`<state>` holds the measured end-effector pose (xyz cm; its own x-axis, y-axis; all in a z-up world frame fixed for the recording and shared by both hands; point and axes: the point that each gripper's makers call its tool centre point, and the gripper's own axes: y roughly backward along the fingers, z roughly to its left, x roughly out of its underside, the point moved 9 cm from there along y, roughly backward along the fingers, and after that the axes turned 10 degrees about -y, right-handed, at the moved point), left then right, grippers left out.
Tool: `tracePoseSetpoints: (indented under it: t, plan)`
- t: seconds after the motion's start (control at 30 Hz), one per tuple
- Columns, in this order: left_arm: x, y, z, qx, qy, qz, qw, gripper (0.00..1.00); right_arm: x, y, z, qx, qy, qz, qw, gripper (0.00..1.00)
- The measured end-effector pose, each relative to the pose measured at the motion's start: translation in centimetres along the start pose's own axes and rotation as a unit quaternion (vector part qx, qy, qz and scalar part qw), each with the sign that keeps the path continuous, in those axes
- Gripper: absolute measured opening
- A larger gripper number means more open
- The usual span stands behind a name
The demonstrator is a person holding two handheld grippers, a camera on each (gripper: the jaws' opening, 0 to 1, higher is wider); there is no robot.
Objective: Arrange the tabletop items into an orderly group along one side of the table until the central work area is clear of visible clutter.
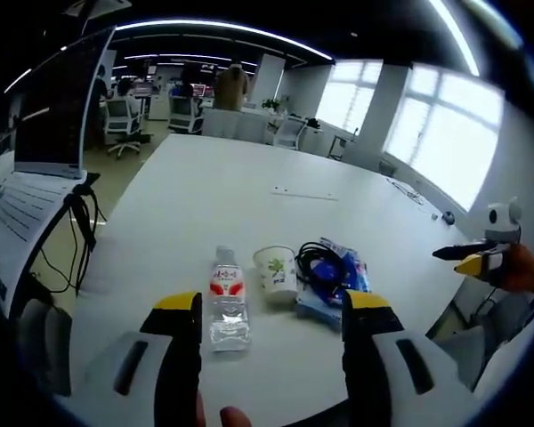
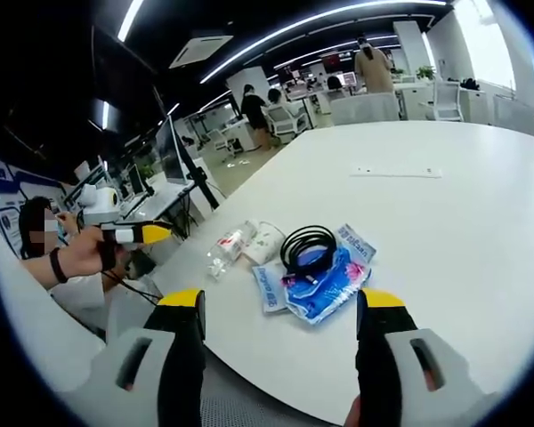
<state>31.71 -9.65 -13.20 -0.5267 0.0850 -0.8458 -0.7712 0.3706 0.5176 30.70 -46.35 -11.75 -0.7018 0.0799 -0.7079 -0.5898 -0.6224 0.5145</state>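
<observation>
Four items cluster near the white bench's (image 1: 249,196) edge: a clear water bottle (image 1: 226,298) lying flat, a paper cup (image 1: 277,269), a coiled black cable (image 2: 308,246) atop blue packets (image 2: 325,280). Left gripper (image 1: 271,325) and right gripper (image 2: 280,325) hover with jaws wide, empty.

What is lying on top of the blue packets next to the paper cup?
A coiled black cable rests on the blue packets, beside the paper cup. The packet surface beneath the coil is covered, and anything under the packets cannot be seen.
</observation>
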Motion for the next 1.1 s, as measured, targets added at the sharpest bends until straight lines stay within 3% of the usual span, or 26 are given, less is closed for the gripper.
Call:
tracePoseSetpoints:
  t: [0.4,0.8,1.1]
  plan:
    - [-0.1,-1.0,0.2,0.005,-0.006,0.008,0.9999,0.64,0.3,-0.1,0.0,-0.001,-0.006,0.007,1.0,0.68]
    - [-0.7,-5.4,0.9,-0.002,-0.01,0.034,0.9994,0.6,0.6,-0.1,0.1,0.001,-0.006,0.012,0.9999,0.68]
    - [-0.4,-8.1,2.0,-0.032,0.005,0.058,0.9978,0.58,1.2,0.2,-0.2,0.009,-0.013,0.014,0.9998,0.68]
